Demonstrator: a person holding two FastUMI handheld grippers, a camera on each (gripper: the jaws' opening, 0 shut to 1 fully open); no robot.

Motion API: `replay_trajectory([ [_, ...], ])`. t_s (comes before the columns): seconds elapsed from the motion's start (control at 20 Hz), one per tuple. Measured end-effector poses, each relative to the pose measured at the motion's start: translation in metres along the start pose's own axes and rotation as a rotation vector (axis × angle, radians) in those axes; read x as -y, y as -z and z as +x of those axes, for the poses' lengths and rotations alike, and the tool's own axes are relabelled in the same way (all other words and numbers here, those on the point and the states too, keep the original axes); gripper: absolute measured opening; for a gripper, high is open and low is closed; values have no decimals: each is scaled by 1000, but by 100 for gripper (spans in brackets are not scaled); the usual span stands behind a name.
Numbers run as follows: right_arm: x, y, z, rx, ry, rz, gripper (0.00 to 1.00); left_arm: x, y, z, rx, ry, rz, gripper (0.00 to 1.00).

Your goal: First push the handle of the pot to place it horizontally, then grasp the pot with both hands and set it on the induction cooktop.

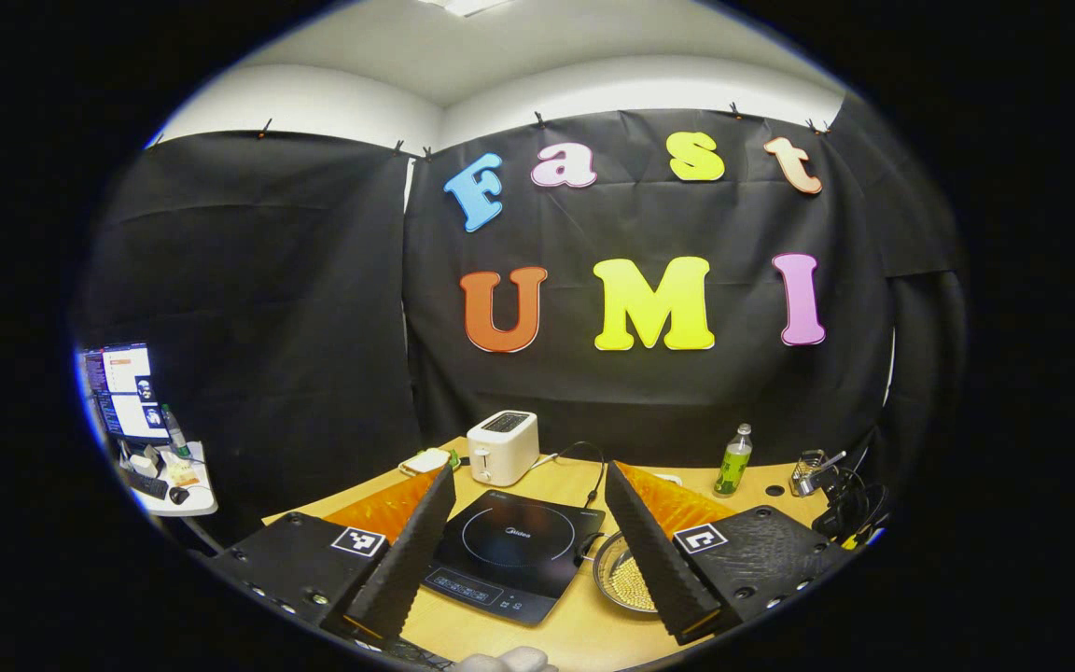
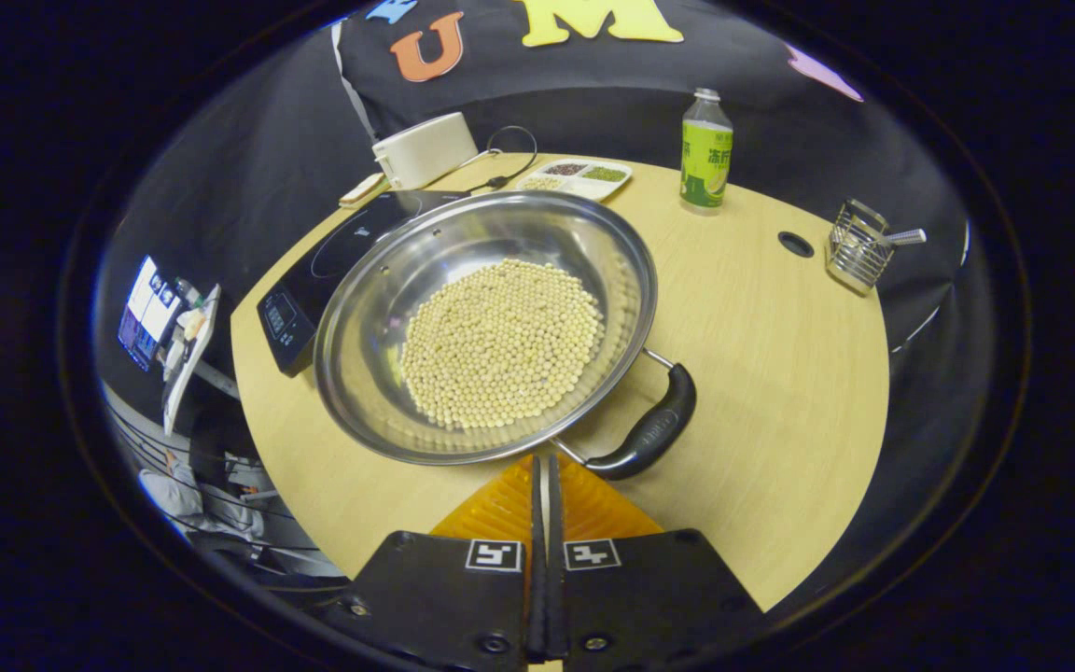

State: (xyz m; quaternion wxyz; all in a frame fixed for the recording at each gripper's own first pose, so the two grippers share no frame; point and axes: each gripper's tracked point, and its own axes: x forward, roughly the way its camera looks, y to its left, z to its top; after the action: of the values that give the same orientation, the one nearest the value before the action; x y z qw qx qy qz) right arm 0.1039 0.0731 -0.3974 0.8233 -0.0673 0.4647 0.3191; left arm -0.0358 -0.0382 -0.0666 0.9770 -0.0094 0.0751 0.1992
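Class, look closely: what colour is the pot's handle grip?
Black, on the pot handle, shown best in the right gripper view.

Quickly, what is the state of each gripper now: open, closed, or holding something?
Left gripper: open, holding nothing, above the induction cooktop.
Right gripper: closed, empty, at the pot near its handle.

We are reading "Midea" on the induction cooktop (image 1: 517, 551); the green bottle (image 2: 706, 154) is showing print too small to read.
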Motion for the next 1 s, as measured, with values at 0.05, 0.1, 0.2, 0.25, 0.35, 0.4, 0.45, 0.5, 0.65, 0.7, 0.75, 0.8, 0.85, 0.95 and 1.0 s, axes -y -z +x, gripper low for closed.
replay_trajectory([
  [0.05, 5, -1, 1, 0, 1, -6, 4, 1, 1, -1, 0, -7, -1, 96],
  [0.1, 9, -3, 0, 4, 5, -7, 4, 2, 3, -3, -3, -12, 1, 96],
  [0.2, 15, -5, 0, 4, 4, -16, 4, 4, 3, -4, -5, -19, 7, 96],
  [0.25, 17, -6, -1, 2, 1, -25, 4, 5, 2, -5, -4, -22, 11, 96],
  [0.35, 20, -8, -1, -4, -6, -49, 4, 5, 2, -7, -5, -27, 17, 96],
  [0.4, 22, -6, -1, -8, -6, -66, 4, 5, 3, -8, -4, -29, 18, 96],
  [0.45, 25, -8, -2, -8, -1, -81, 4, 4, 3, -9, -3, -32, 18, 96],
  [0.5, 29, -9, -3, -9, 8, -89, 4, 6, 2, -10, -2, -33, 18, 96],
  [0.65, 35, -13, -3, -10, 18, -95, 4, 5, 4, -11, -9, -40, 19, 96],
  [0.7, 36, -13, -2, -9, 21, -89, 4, 4, 5, -11, -11, -40, 20, 96],
  [0.75, 37, -15, -2, -7, 25, -86, 4, 2, 5, -11, -13, -40, 20, 96],
  [0.8, 36, -15, -3, -5, 28, -82, 4, 2, 4, -12, -13, -38, 24, 96],
  [0.85, 36, -14, -3, 3, 29, -74, 4, 2, 5, -12, -16, -37, 30, 96],
  [0.95, 38, -13, -8, 18, 49, -50, 4, 2, 8, -8, -18, -19, 37, 96],
  [1.0, 37, -12, -11, 31, 57, -40, 4, 2, 9, -6, -20, -13, 39, 96],
])
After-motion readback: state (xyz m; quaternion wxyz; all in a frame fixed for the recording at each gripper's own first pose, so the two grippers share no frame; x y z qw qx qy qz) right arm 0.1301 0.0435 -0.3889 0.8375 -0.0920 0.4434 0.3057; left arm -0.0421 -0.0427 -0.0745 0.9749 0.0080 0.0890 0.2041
